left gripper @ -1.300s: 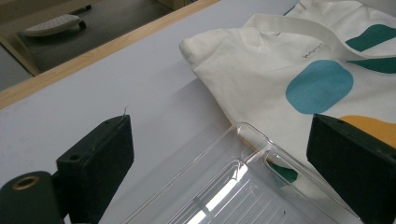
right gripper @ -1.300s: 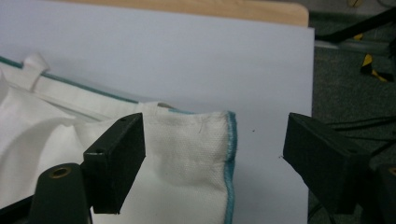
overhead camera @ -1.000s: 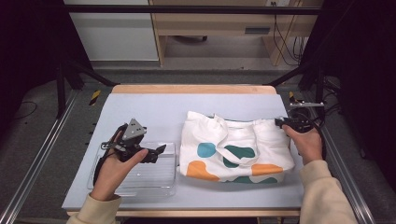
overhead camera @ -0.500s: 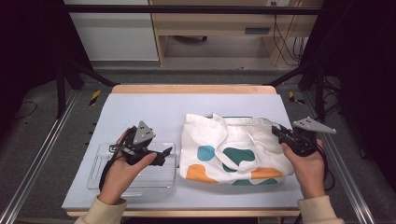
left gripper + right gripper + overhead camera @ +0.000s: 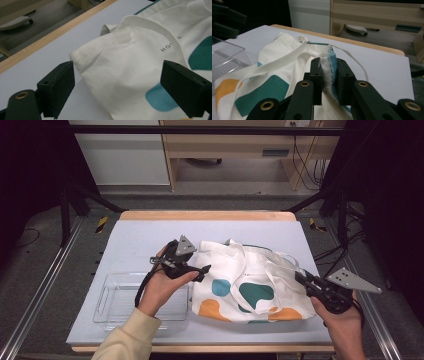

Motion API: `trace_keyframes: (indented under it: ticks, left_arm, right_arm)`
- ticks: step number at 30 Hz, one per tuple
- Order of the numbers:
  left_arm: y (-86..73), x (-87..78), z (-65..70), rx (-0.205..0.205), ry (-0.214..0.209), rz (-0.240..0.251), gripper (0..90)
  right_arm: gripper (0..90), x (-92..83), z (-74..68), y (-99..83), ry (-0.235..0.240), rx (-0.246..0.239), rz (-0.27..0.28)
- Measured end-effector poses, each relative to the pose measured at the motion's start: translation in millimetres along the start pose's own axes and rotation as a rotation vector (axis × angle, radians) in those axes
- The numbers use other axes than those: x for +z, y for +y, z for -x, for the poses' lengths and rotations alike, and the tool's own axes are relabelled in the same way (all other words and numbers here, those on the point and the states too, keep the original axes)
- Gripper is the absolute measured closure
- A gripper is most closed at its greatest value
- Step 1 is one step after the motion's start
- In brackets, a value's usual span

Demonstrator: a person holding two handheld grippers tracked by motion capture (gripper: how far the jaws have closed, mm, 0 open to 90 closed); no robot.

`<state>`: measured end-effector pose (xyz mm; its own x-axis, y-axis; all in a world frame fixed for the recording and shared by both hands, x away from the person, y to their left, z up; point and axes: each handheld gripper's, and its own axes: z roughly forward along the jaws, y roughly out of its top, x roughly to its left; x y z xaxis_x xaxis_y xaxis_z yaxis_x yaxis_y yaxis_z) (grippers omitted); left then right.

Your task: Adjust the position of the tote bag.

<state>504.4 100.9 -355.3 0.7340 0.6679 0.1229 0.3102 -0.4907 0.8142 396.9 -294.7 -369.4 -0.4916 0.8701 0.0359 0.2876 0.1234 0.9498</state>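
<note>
The white tote bag (image 5: 250, 282) on the counter (image 5: 135, 237), beside the clear tray (image 5: 107, 295), now has its right edge clamped in the right hand-held gripper (image 5: 329, 75), while the left hand-held gripper (image 5: 202, 269) has moved up to its left corner, jaws wide apart.

Tote bag (image 5: 250, 280): white cloth printed with teal and orange blobs; small dark lettering near its strap in the left gripper view; a white strap (image 5: 284, 58). Face mask (image 5: 328, 67): white on one side and blue on the other, with a white ear cord, was pinched in the black right tongs (image 5: 329, 75). Left tongs (image 5: 125, 92): black, with brass-coloured rivets. Counter (image 5: 140, 235): pale lavender-grey top with a light wood edge. Tray (image 5: 112, 305): clear and colourless. Sleeve (image 5: 127, 340): cream.
</note>
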Motion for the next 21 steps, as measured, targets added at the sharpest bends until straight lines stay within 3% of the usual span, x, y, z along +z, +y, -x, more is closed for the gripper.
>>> trace_keyframes:
  ticks: [6, 14, 21]
  left_arm:
    - [21.8, 27.2, 4.9, 0.022, -0.05, 0.001, 16.4]
    - [44.5, 70.6, 9.2, 0.105, -0.087, -0.023, 24.1]
    - [49.2, 90.7, 10.7, 0.104, -0.089, -0.036, 31.7]
  right_arm:
    - [78.1, -8.2, 0.8, -8.4, 0.04, 0.003, 0.015]
    - [78.1, -10.6, 1.9, -7.7, 0.051, -0.003, 0.019]
    - [78.2, -16.5, 0.8, -4.7, 0.07, -0.011, 0.038]
